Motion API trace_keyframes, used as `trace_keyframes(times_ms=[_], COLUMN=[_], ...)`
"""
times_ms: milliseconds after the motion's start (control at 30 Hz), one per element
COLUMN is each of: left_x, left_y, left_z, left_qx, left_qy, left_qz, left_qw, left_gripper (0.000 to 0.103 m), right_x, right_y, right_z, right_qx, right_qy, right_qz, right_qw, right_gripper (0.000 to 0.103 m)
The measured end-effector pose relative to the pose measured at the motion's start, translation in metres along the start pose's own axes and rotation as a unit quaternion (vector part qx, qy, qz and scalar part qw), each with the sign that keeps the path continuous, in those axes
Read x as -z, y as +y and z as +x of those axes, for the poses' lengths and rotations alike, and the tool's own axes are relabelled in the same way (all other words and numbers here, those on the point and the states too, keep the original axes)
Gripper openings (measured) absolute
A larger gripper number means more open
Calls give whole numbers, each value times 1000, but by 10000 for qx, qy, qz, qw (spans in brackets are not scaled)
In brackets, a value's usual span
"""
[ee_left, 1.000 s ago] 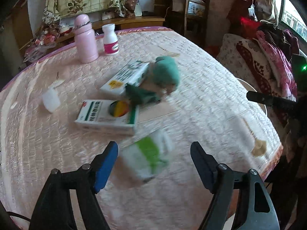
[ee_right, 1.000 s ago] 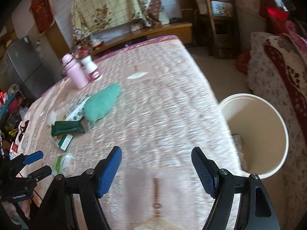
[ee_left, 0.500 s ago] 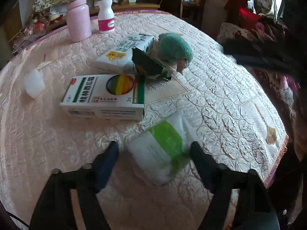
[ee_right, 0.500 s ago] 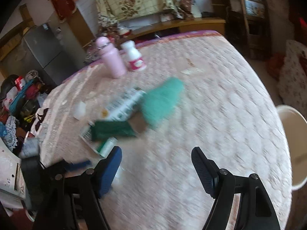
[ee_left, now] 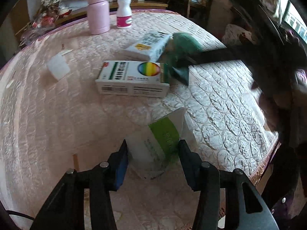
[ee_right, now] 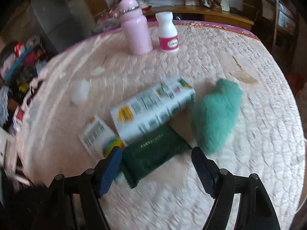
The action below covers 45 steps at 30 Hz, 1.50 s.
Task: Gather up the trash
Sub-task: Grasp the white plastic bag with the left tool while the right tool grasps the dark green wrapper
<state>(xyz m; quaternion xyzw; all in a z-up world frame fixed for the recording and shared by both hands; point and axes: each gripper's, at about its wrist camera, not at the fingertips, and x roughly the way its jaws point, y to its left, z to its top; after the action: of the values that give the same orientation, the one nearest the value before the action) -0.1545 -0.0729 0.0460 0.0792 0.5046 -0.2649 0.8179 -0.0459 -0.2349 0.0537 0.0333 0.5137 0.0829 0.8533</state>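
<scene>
Quilted pink cloth covers the round counter (ee_left: 48,118), its purple-trimmed edge curving along the far side. Behind it stand a low wooden shelf (ee_right: 211,13) draped with floral fabric, a wooden chair (ee_left: 193,0) and, at left in the right wrist view, a grey cabinet (ee_right: 49,23) with heaped clothing below it.

At the far rim a pink bottle (ee_left: 98,9) stands upright just beside a white pill bottle (ee_left: 124,13) with a pink label. Mid-counter lie two medicine boxes: a white box with a rainbow disc (ee_left: 134,77) and a second white box (ee_left: 149,46) behind it, overlapped by a dark green packet (ee_right: 153,157) and near a teal plush item (ee_right: 216,118). A small white cup (ee_left: 57,69) sits apart at left.

The left claw (ee_left: 152,163) is closing, at medium width, with a white-and-green wrapper packet (ee_left: 159,143) between its fingers; pad contact cannot be confirmed. The right claw (ee_right: 156,167) stands wide, straddling the near end of the dark green packet without pressing it. That view is motion-blurred.
</scene>
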Motion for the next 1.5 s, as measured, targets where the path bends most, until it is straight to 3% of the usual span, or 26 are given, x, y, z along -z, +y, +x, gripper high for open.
trace_keyframes(times_ms=[200,333,567,733,967,1033,1100,1233,1367,1500], left_x=[-2,-3,-1,1,-3,-4,-4,-8,-14,-15], left_y=[7,10,21,21,23,21,18,17,15,12], left_z=[0,-2,-5,-7,-4,-4,-4,-5,6,17], left_qx=[-18,-95,-316,-324,-239,-187,-175,-173,-153,-134], left_qy=[-99,-152,-158,-180,-183,-187,-214,-268,-57,137], left_qz=[-263,-504,-859,-950,-966,-889,-746,-469,-81,247], left_qw=[9996,9986,9957,9948,9949,9957,9968,9984,9998,9995], left_gripper=[53,53,53,53,54,64,73,75,75,75], right_x=[42,51,26,5,22,32,40,50,51,44], right_y=[-42,-62,-39,-26,-42,-54,-68,-80,-69,-56], right_z=[-19,-34,-27,10,9,-1,-13,-31,-31,-22], right_qx=[479,275,76,132,844,1096,988,593,306,422], right_qy=[216,43,-439,-272,161,257,281,105,-167,-288], right_qz=[8,335,914,1262,492,239,225,267,57,-444], right_qw=[9986,9991,9948,9915,9951,9934,9945,9978,9994,9977], right_gripper=[78,78,78,78,79,79,79,79,79,79])
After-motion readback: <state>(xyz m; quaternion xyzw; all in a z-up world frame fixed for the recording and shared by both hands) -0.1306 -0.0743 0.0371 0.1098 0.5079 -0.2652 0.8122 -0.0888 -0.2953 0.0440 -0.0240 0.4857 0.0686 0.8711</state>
